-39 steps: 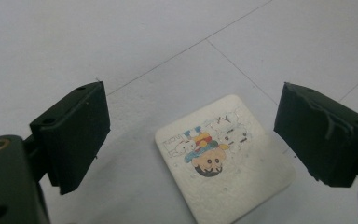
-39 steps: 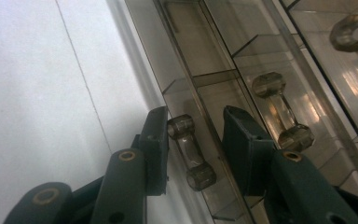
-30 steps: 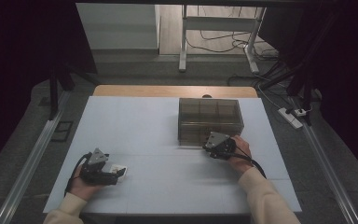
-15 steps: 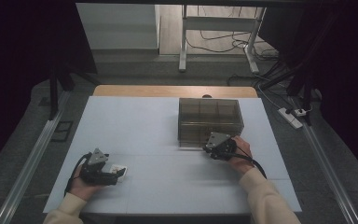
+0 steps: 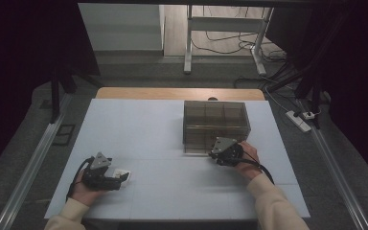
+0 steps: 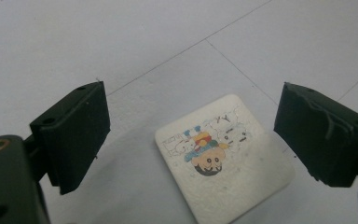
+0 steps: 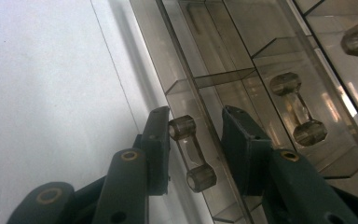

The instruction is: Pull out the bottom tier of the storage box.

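Right gripper view puts our right gripper (image 7: 193, 149) at the front of the smoky transparent drawer box (image 7: 261, 70), with a small dumbbell-shaped drawer handle (image 7: 192, 151) sitting between its two black jaws. The handle's long axis runs along the jaws rather than across them. One jaw lies against the upper knob; the other stands a little off, so we read the jaws as around the handle but not yet clamped on it. A second handle (image 7: 298, 109) sits on the neighbouring drawer, well clear of us.

From the high view, the box (image 5: 214, 125) stands on the white table (image 5: 139, 124) and our right gripper (image 5: 220, 152) meets its near face. Any pull would have to come straight back toward us.

Our left gripper (image 6: 193, 140) rests apart with its jaws spread wide, hovering over a small white eraser with a cartoon print (image 6: 223, 158) lying flat on the table between them, untouched. The right hand is the one placed for the drawer.
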The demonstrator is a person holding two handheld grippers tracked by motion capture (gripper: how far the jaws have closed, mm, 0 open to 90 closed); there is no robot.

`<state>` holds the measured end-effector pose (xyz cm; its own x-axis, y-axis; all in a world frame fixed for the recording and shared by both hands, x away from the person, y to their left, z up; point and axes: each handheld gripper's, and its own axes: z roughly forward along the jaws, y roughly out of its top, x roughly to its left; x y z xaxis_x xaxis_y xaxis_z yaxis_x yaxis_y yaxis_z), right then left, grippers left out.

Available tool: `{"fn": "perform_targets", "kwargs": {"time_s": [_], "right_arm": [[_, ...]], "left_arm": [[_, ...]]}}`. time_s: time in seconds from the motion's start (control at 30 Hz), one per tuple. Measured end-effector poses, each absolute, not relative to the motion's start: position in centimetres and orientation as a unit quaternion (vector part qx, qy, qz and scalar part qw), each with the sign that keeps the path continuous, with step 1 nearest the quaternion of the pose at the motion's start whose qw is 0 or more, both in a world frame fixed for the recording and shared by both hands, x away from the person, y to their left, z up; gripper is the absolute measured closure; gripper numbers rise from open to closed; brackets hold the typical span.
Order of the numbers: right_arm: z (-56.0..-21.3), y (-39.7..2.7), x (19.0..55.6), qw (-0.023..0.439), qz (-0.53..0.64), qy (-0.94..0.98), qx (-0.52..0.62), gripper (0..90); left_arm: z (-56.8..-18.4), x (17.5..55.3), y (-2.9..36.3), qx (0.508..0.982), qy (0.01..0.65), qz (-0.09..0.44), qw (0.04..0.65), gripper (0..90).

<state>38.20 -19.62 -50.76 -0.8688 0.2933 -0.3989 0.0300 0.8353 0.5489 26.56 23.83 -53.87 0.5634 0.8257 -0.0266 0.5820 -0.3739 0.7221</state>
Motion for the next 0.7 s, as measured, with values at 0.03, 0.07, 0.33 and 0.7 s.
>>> {"fn": "perform_targets", "kwargs": {"time_s": [0.03, 0.07, 0.33, 0.7], "right_arm": [[-50.79, -19.62, 38.15, 0.241, 0.273, 0.927, 0.088, 62.5], [-50.79, -19.62, 38.13, 0.24, 0.273, 0.928, 0.088, 62.5], [-50.8, -19.7, 37.94, 0.239, 0.272, 0.928, 0.085, 62.6], [-50.78, -19.74, 37.73, 0.234, 0.273, 0.929, 0.087, 62.8]], "left_arm": [[-53.87, 26.56, 23.83, 0.811, 0.434, 0.173, 0.353, 10.3], [-53.87, 26.57, 23.84, 0.811, 0.434, 0.172, 0.353, 10.3], [-53.87, 26.56, 23.82, 0.811, 0.434, 0.172, 0.353, 10.4], [-53.89, 26.57, 23.82, 0.811, 0.434, 0.172, 0.353, 10.4]]}}
